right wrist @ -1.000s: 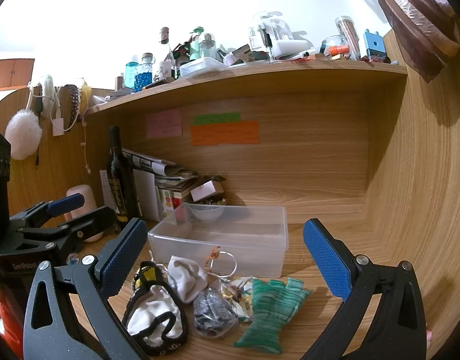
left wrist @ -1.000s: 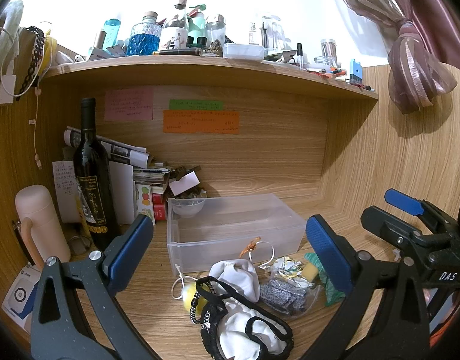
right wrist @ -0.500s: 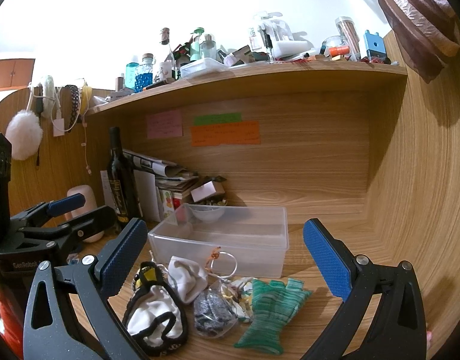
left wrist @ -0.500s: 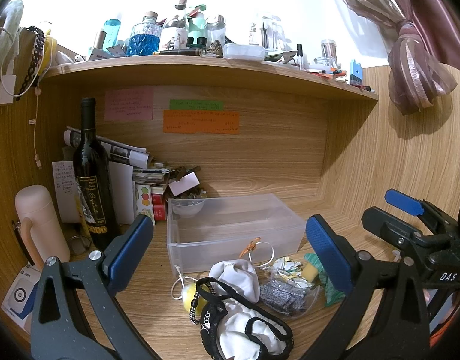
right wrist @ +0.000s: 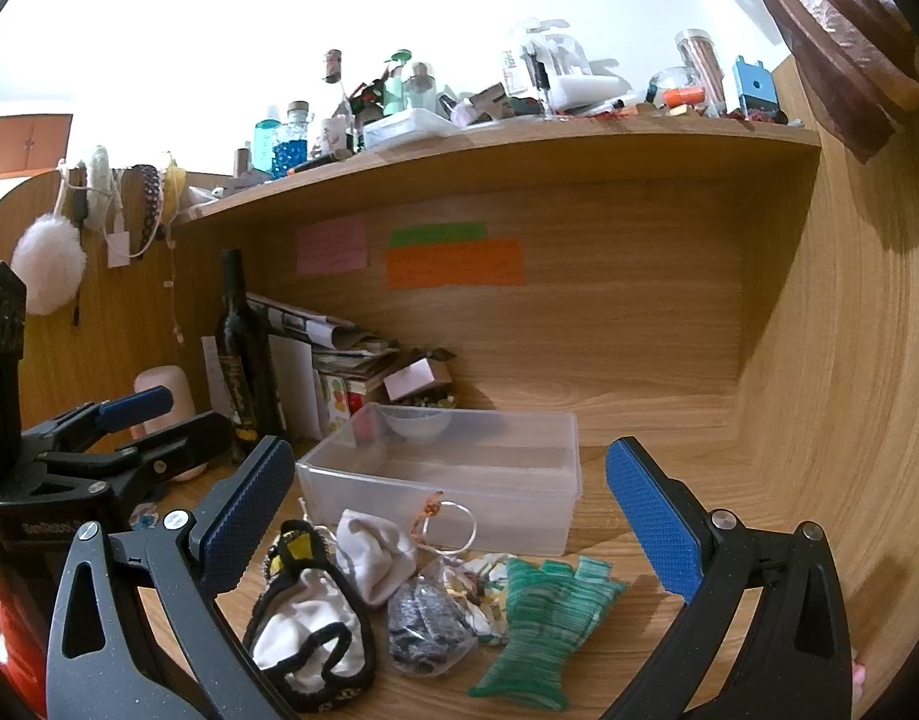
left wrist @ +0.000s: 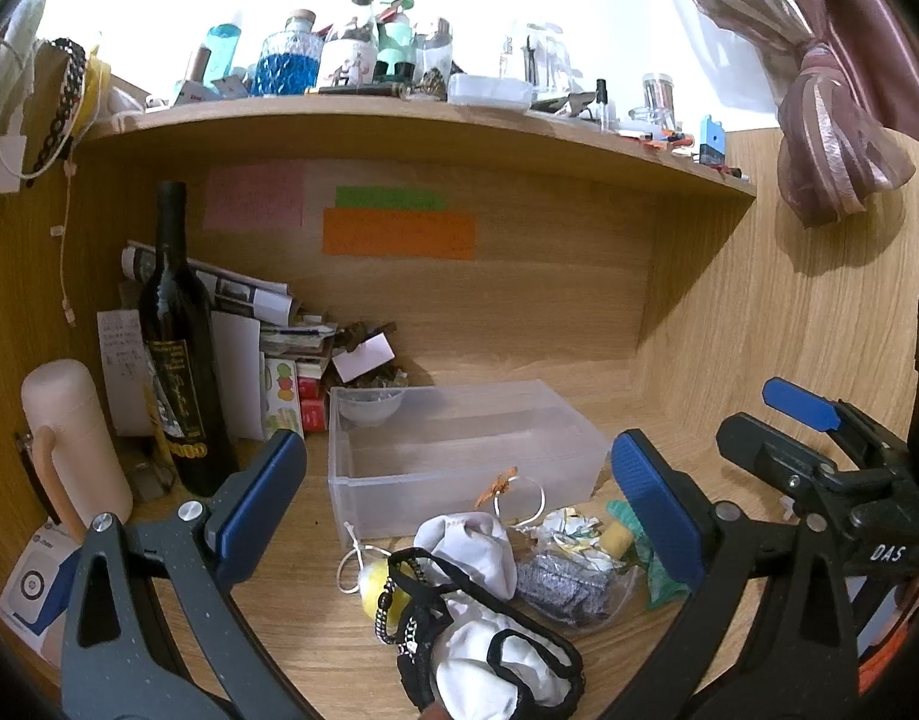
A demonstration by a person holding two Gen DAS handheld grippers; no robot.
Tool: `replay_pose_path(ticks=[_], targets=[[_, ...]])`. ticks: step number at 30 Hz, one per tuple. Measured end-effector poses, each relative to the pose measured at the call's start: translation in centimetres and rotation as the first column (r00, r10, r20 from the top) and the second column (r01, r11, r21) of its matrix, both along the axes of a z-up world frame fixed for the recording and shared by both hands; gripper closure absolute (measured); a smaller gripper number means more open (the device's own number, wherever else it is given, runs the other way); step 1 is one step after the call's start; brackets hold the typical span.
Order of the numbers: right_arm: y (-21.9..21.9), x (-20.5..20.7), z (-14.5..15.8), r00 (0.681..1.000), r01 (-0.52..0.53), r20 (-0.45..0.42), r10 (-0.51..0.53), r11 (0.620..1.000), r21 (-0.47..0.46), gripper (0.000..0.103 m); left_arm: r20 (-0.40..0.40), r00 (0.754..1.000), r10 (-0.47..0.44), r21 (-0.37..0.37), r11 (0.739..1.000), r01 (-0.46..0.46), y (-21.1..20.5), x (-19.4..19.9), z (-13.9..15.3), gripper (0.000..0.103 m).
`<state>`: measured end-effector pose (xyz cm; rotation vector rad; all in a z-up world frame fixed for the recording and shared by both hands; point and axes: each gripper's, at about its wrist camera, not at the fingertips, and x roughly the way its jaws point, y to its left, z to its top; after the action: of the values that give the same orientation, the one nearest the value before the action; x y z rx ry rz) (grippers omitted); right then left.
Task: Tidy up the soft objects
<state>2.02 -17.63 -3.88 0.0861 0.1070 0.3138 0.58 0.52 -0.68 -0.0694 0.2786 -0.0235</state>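
Observation:
A pile of soft items lies on the desk in front of an empty clear plastic bin [left wrist: 459, 450] [right wrist: 453, 468]: a white cloth with black trim [left wrist: 489, 654] [right wrist: 306, 639], a white sock [left wrist: 471, 546] [right wrist: 372, 549], a grey fabric piece in a clear bag [left wrist: 564, 585] [right wrist: 426, 615], a green striped cloth [right wrist: 540, 618] [left wrist: 648, 564] and a yellow ball [left wrist: 372, 585]. My left gripper [left wrist: 459, 516] is open above the pile. My right gripper [right wrist: 450, 525] is open above the pile too. Neither holds anything.
A dark wine bottle [left wrist: 180, 354], a pink flask [left wrist: 69, 438], stacked papers and small boxes [left wrist: 279, 360] stand at the back left. A small bowl [left wrist: 369, 405] sits behind the bin. A cluttered shelf [left wrist: 399, 114] hangs overhead. A wooden wall [right wrist: 819, 390] closes the right side.

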Motion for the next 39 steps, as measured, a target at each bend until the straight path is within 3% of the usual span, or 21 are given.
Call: replay_pose_path(ticks=[5, 7, 9, 15, 21, 25, 27, 30, 34, 38, 39], targets=[[-0.8, 1.2, -1.5, 0.998, 0.003, -0.069, -0.003, 1.000, -0.008, 0.000, -0.078, 0.997, -0.028, -0.046, 0.999, 0.025, 1.2, 1.1, -1.4, 0.000], [-1.1, 1.6, -2.4, 0.995, 0.008, -0.103, -0.009, 1.000, -0.012, 0.000, -0.124, 0.992, -0.034, -0.066, 0.998, 0.026, 1.6, 1.6, -2.4, 0.007], [-1.5, 2.0, -3.2, 0.990, 0.007, -0.140, -0.009, 1.000, -0.015, 0.000, -0.183, 0.983, -0.029, -0.072, 0.997, 0.016, 1.9, 2.3, -3.5, 0.023], [-2.6, 3.4, -6.1, 0.962, 0.025, -0.270, -0.028, 1.000, -0.018, 0.007, -0.317, 0.948, -0.040, -0.110, 0.994, 0.005, 2.6, 3.4, -7.1, 0.025], [-3.7, 4.6, -8.5, 0.926, 0.040, -0.376, -0.029, 0.999, 0.021, 0.012, -0.381, 0.924, -0.013, -0.077, 0.997, -0.017, 2.4, 3.4, -9.5, 0.025], [-4.3, 5.3, -9.7, 0.906, 0.043, -0.423, -0.020, 0.998, 0.045, 0.023, -0.435, 0.900, -0.015, -0.077, 0.997, -0.020, 2.5, 3.6, -11.0, 0.026], [-4.4, 5.6, -10.1, 0.898, 0.038, -0.440, -0.010, 0.998, 0.055, 0.028, -0.462, 0.887, -0.017, -0.068, 0.998, -0.016, 2.4, 3.6, -11.6, 0.035], [-4.3, 6.0, -10.6, 0.885, 0.024, -0.465, 0.012, 0.997, 0.071, 0.036, -0.490, 0.871, -0.024, -0.063, 0.998, -0.007, 2.5, 3.6, -12.0, 0.038], [-4.0, 6.6, -11.3, 0.871, 0.002, -0.490, 0.036, 0.997, 0.076, 0.060, -0.500, 0.865, -0.042, -0.059, 0.998, 0.014, 2.5, 3.1, -12.0, 0.047], [-3.9, 6.3, -11.3, 0.879, 0.003, -0.475, 0.032, 0.997, 0.072, 0.074, -0.507, 0.859, -0.067, -0.075, 0.997, 0.034, 2.5, 3.1, -11.8, 0.074], [-3.9, 6.1, -11.1, 0.885, 0.006, -0.466, 0.025, 0.998, 0.065, 0.077, -0.507, 0.859, -0.065, -0.073, 0.997, 0.033, 2.4, 3.0, -11.8, 0.076]])
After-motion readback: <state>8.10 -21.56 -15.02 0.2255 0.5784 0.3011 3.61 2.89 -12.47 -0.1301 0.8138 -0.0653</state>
